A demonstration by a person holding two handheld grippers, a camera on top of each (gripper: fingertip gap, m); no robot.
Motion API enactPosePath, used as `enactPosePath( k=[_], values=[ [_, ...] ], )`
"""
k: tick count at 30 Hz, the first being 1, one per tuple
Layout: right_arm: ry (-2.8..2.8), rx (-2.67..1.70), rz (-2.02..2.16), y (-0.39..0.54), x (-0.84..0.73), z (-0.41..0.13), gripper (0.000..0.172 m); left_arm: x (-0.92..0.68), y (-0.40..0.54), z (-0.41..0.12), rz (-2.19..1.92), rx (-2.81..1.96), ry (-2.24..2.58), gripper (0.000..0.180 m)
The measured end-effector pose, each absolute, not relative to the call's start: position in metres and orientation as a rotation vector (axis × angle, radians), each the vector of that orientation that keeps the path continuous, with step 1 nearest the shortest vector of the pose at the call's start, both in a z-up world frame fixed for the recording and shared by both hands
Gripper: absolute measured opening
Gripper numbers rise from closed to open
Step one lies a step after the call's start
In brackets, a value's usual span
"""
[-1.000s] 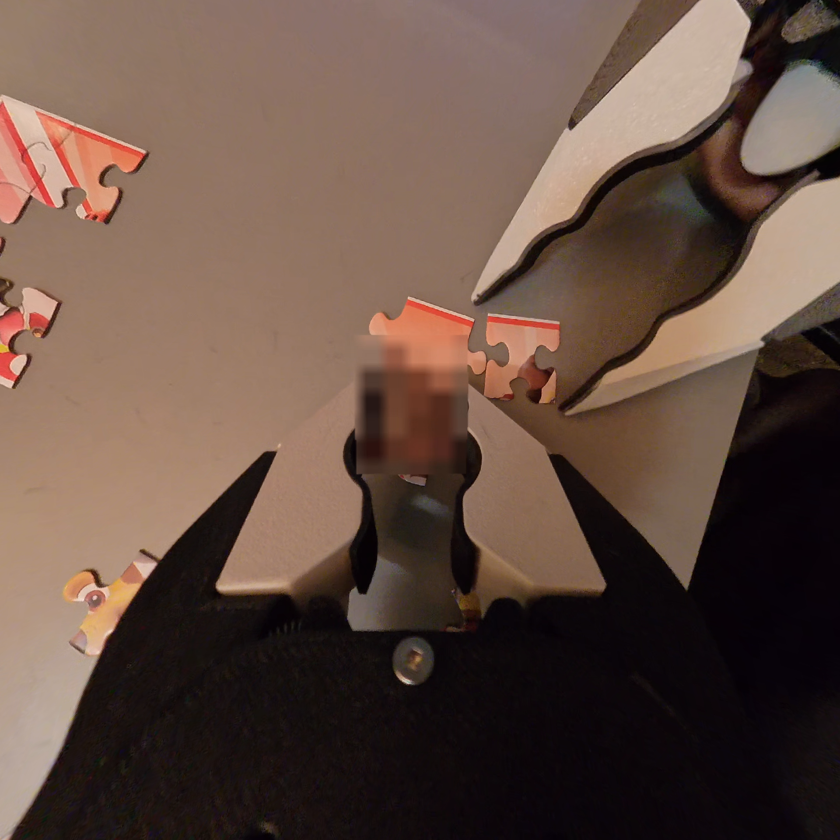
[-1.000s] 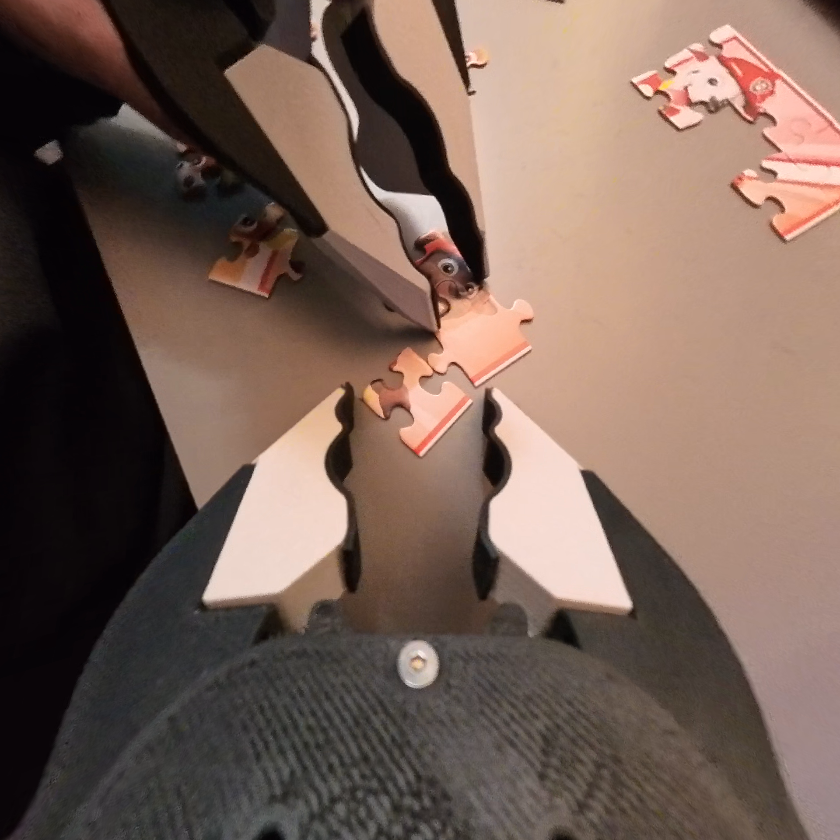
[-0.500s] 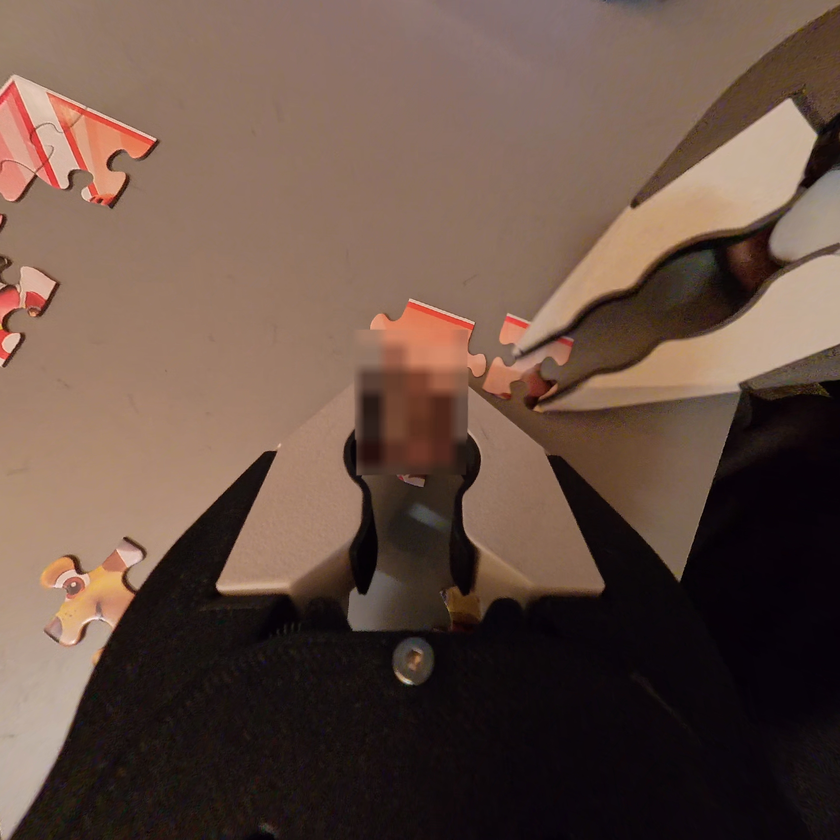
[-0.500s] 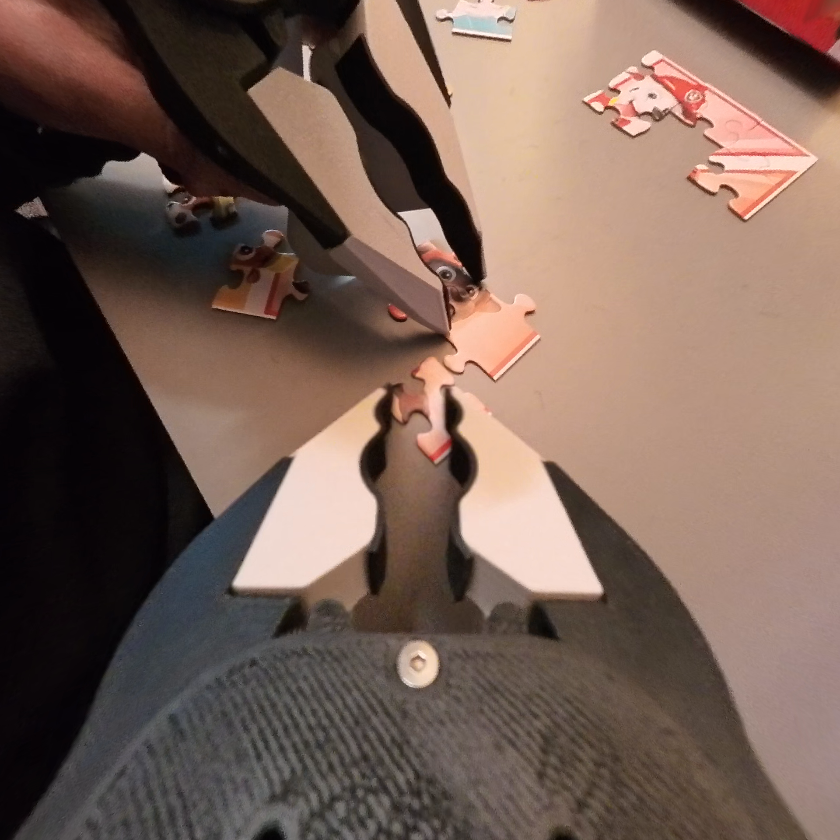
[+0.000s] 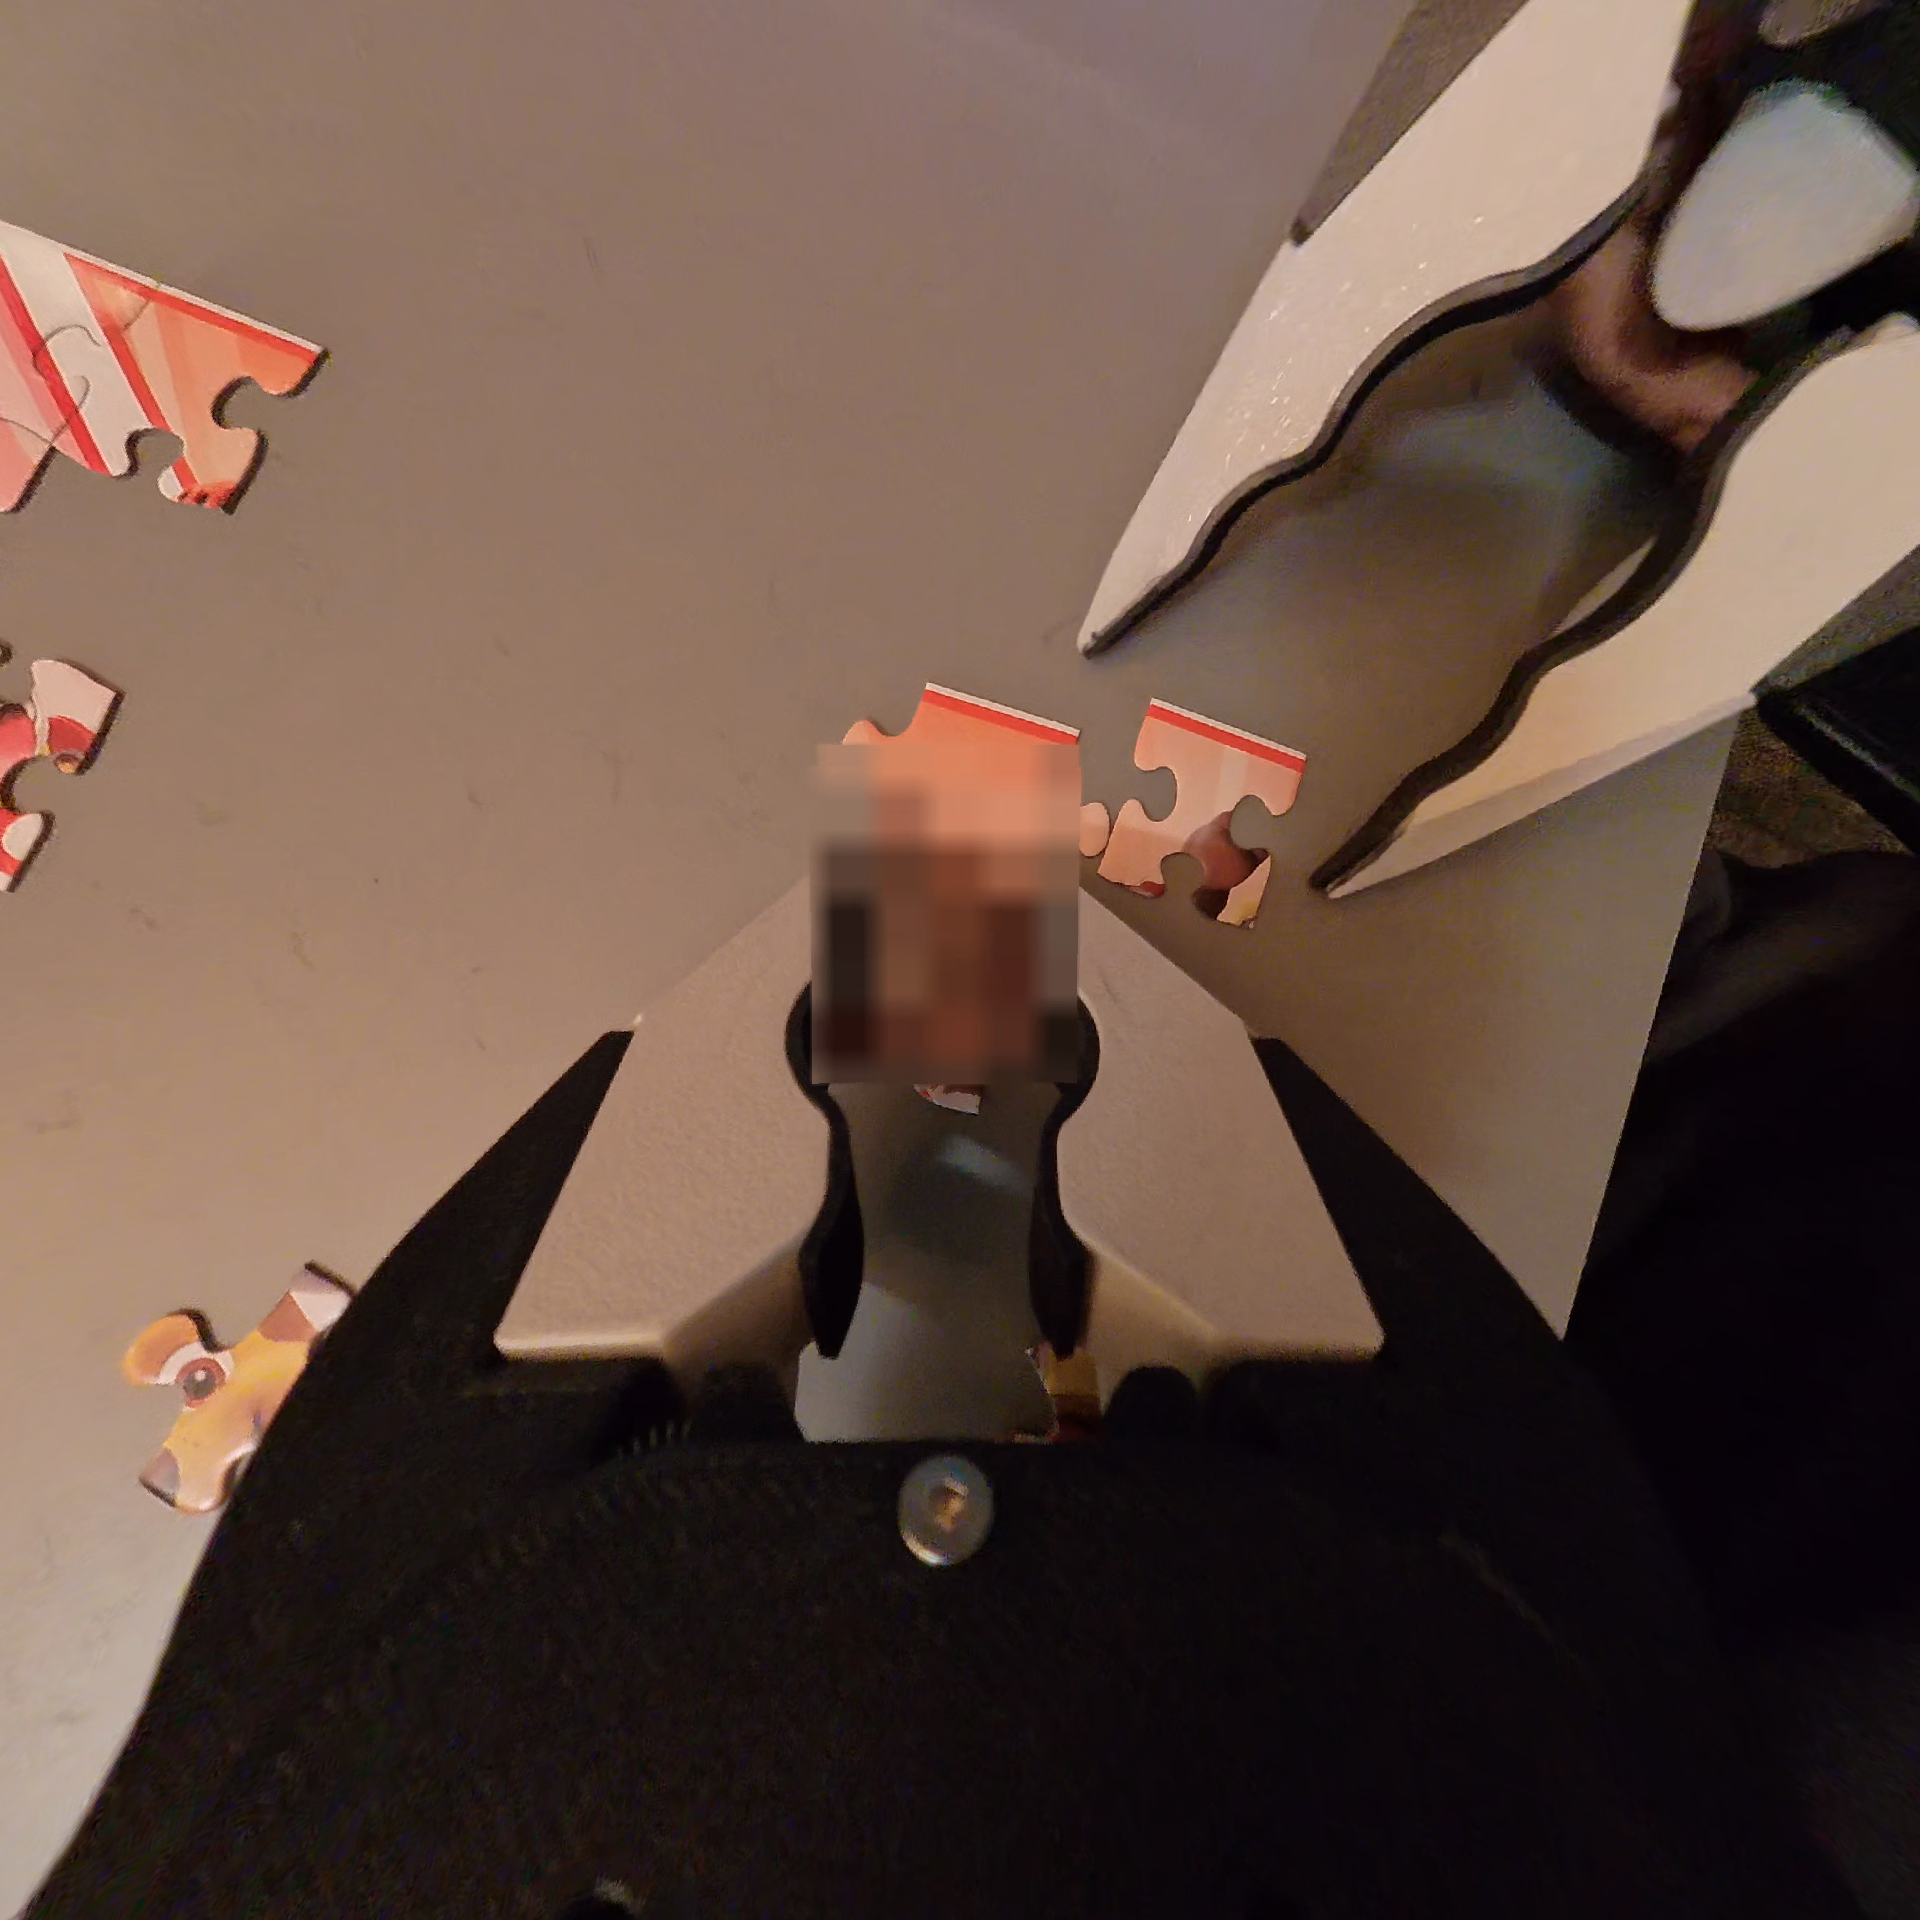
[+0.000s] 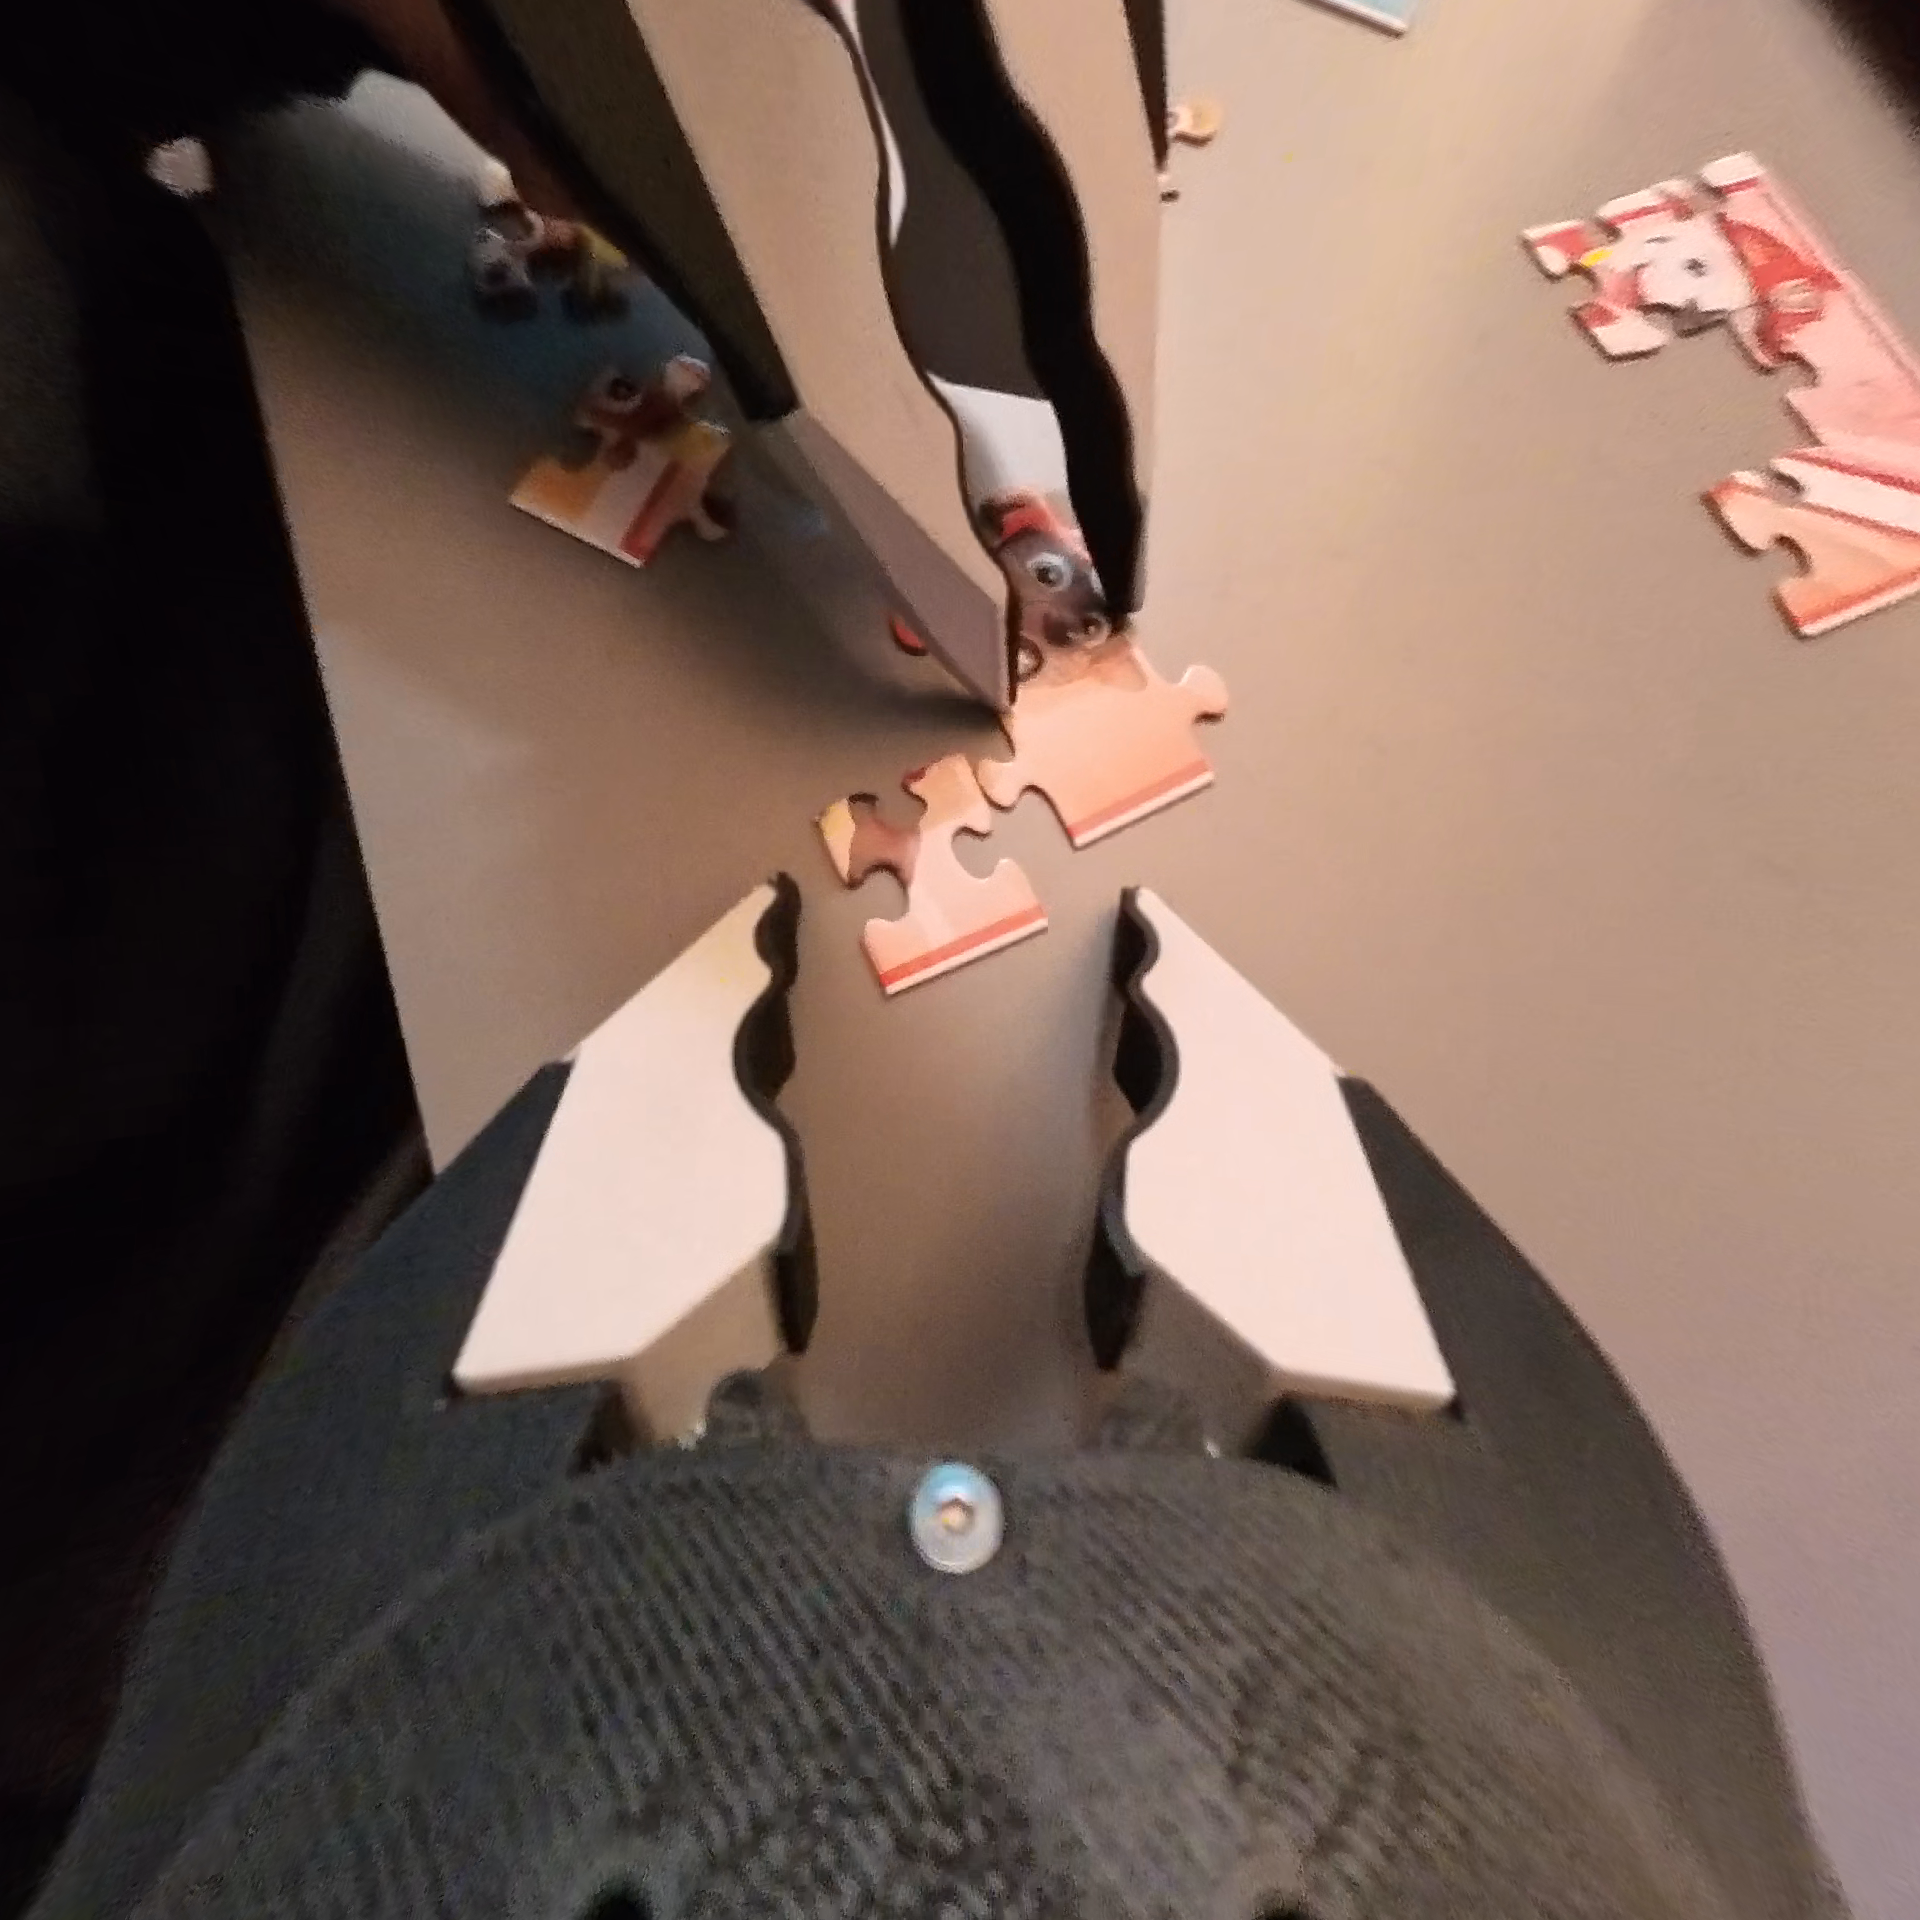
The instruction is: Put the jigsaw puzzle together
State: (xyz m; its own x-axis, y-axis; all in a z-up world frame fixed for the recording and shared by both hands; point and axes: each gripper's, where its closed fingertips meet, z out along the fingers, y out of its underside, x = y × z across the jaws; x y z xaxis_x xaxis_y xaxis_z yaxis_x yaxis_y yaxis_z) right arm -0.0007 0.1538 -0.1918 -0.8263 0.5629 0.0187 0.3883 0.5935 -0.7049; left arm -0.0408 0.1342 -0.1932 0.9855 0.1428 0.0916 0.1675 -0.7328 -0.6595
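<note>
Near the edge of the plain grey counter [image 5: 623,416] closest to the person, two flat cardboard jigsaw pieces lie side by side, almost touching: a larger orange one with a red-and-white stripe along one straight side [image 6: 1112,727], and a smaller orange one with the same stripe and deep notches [image 6: 945,883]. The left hand-held gripper [image 6: 1070,644] comes down steeply on the larger piece with its jaws narrowed to about the piece's width. Its fingertips [image 6: 1127,592] sit against opposite edges of the end printed with a cartoon pup, a grip that looks meant to pin the piece flat rather than lift it. The right hand-held gripper [image 6: 956,888] is spread wide and holds nothing. The smaller piece rests on the counter just ahead of its tips, clear of both pads, with its knob turned toward the larger piece's notch. The left wrist view has a mosaic patch over its own fingertips, so the pinch cannot be read there. It does show the gap between the two pieces, the right hand-held gripper's open fork beside the smaller piece, a yellow-brown pup piece [image 5: 208,1392] toward the near side, and a joined red-and-white striped cluster [image 5: 125,364] well apart at the far left. The right wrist view alone shows the left fingertips on the piece's edges, and another loose striped piece [image 6: 623,478] behind the left hand-held gripper, near the counter's edge.
</note>
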Motion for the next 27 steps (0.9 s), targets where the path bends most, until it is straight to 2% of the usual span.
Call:
enactPosePath(
  k=[3, 6, 8, 21, 23, 24, 25, 27],
  values=[
    [-2.668, -0.719, 1.038, 0.153, 0.004, -0.192, 0.06, -0.041, 0.134, -0.193, -0.033, -2.404, -0.217, 0.028],
    [-2.726, -0.649, 1.019, 0.15, 0.011, -0.192, 0.047, -0.04, 0.134, -0.193, -0.033, -2.396, -0.227, 0.028],
    [-2.755, -0.603, 1.016, 0.148, 0.014, -0.192, 0.032, -0.04, 0.134, -0.193, -0.035, -2.396, -0.226, 0.028],
    [-2.783, -0.592, 0.994, 0.148, 0.014, -0.19, 0.031, -0.04, 0.134, -0.193, -0.036, -2.398, -0.221, 0.028],
    [-2.776, -0.565, 1.024, 0.145, 0.014, -0.186, 0.007, -0.04, 0.134, -0.193, -0.036, -2.396, -0.221, 0.028],
    [-2.773, -0.573, 1.028, 0.145, 0.014, -0.185, 0.01, -0.04, 0.134, -0.193, -0.036, -2.396, -0.22, 0.028],
    [-2.782, -0.593, 0.998, 0.147, 0.013, -0.188, 0.023, -0.04, 0.134, -0.193, -0.036, -2.397, -0.219, 0.029],
    [-2.781, -0.601, 0.969, 0.149, 0.01, -0.189, 0.028, -0.04, 0.134, -0.193, -0.035, -2.397, -0.217, 0.029]
  ],
)
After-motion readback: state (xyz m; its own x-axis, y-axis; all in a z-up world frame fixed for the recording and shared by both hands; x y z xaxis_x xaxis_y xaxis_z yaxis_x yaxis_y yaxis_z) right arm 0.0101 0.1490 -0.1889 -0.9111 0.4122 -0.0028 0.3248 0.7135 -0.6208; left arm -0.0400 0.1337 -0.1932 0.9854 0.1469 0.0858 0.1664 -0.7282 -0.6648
